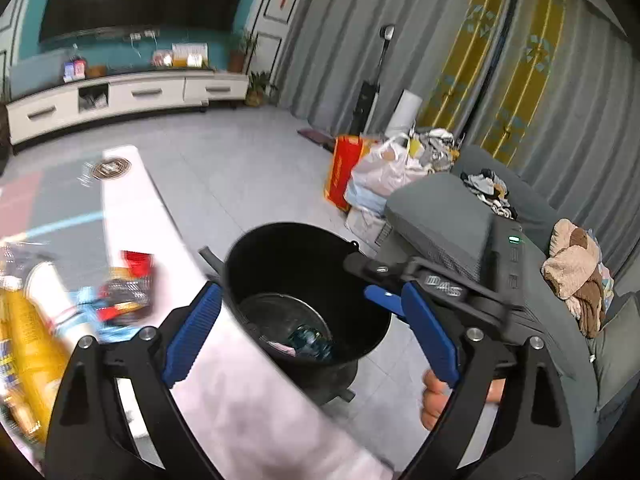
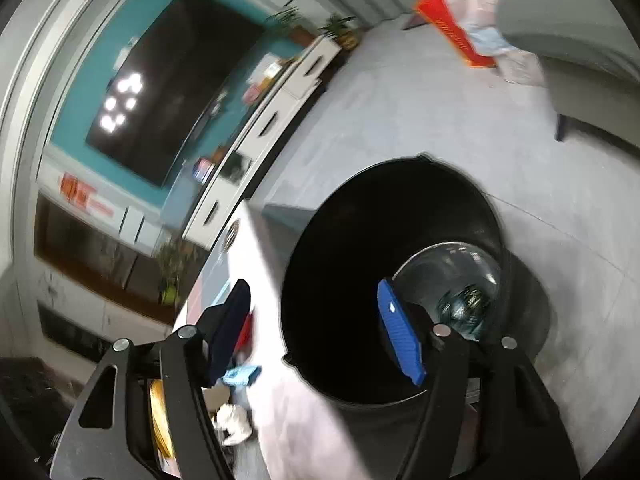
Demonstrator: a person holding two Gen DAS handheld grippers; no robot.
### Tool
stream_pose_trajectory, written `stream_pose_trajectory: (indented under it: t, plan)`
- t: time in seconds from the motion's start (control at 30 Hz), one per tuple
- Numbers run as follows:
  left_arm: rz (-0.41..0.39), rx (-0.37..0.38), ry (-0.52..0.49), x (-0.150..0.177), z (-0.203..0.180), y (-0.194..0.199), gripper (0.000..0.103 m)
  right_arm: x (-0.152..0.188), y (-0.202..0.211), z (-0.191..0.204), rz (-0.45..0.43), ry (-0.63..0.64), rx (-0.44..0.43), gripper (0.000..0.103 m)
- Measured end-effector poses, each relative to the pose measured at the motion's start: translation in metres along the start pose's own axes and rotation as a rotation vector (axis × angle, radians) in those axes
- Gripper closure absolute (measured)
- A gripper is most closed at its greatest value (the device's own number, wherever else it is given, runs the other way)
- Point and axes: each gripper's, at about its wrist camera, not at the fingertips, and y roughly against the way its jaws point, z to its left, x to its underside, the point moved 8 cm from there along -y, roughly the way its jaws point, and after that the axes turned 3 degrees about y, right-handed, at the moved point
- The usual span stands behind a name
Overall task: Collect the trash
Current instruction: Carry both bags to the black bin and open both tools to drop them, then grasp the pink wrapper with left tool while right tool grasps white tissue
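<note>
A black trash bucket (image 1: 308,292) stands on the floor beside the white table edge (image 1: 136,216); a few bits of trash lie at its bottom. My left gripper (image 1: 316,332) is open and empty, hovering over the table edge and bucket. My right gripper (image 1: 390,300) shows in the left wrist view at the bucket's right rim. In the right wrist view my right gripper (image 2: 316,328) is open and empty above the bucket (image 2: 384,280). Blurred trash lies on the table at left: a red piece (image 1: 138,262), snack wrappers (image 1: 120,300), a yellow packet (image 1: 24,340).
A grey sofa (image 1: 460,220) with clothes stands right of the bucket. Bags (image 1: 372,172) are piled on the floor behind it. A white TV cabinet (image 1: 120,100) runs along the far wall. Grey curtains (image 1: 520,60) hang at right.
</note>
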Motion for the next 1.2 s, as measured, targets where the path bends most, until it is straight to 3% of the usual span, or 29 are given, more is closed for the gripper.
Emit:
stream_pose_trajectory:
  t: [0.17,0.27,0.4,0.5,0.53,0.63,0.73,0.87,1.17,1.2]
  plan:
    - [-0.096,-0.096,0.018,0.006,0.038,0.074,0.007,0.026,-0.009,0.04,0.062,0.11,-0.056,0.036]
    - [-0.156,-0.232,0.073,0.012,0.088,0.117,0.006,0.048,-0.01,0.071,0.102,0.206,-0.108,0.032]
    - [-0.22,-0.438,0.212,0.04,0.171,0.173,0.005,0.078,-0.012,0.107,0.15,0.348,-0.164,0.03]
    - [-0.183,-0.522,0.395,0.074,0.238,0.194,0.005,0.103,-0.014,0.133,0.195,0.465,-0.211,0.03]
    - [-0.146,-0.533,0.466,0.086,0.258,0.196,0.005,0.112,-0.014,0.138,0.21,0.498,-0.219,0.03]
    - [-0.082,-0.472,0.563,0.105,0.278,0.191,0.005,0.15,-0.018,0.159,0.276,0.655,-0.247,0.03]
    - [-0.036,-0.515,0.562,0.114,0.287,0.186,0.005,0.158,-0.027,0.153,0.267,0.729,-0.141,0.03]
    - [-0.018,-0.481,0.626,0.12,0.291,0.18,0.005,0.149,-0.051,0.126,0.287,0.654,-0.004,0.03]
    - [0.005,-0.491,0.645,0.13,0.294,0.162,0.006,0.152,-0.065,0.126,0.299,0.581,0.005,0.03]
    - [0.009,-0.494,0.65,0.133,0.294,0.161,0.01,0.153,-0.067,0.127,0.303,0.576,0.008,0.03]
